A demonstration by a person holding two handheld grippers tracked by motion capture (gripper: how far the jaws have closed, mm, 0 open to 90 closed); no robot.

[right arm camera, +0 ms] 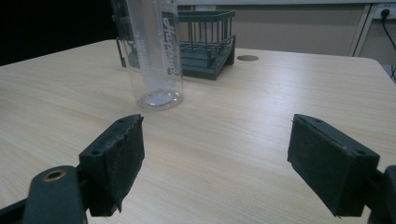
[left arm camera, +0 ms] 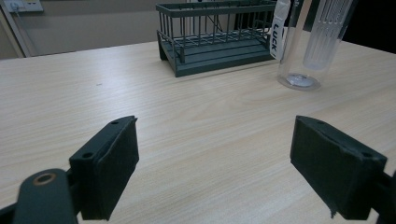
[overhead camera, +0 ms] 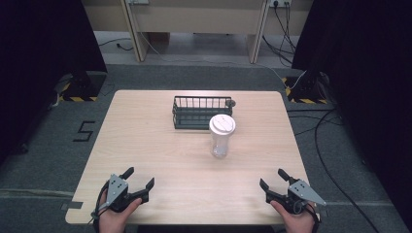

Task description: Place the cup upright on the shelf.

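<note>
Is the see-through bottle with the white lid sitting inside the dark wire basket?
No, the clear plastic bottle with a white lid stands upright on the wooden table, just in front of the dark wire basket.

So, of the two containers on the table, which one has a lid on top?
The clear bottle, standing upright with a white lid, in front of the dark wire basket, which is open on top.

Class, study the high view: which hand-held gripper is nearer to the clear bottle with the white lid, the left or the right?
Right, narrowly. The right hand-held gripper sits at the near right edge, the left hand-held gripper at the near left; the clear bottle stands upright slightly right of centre, apart from both.
</note>
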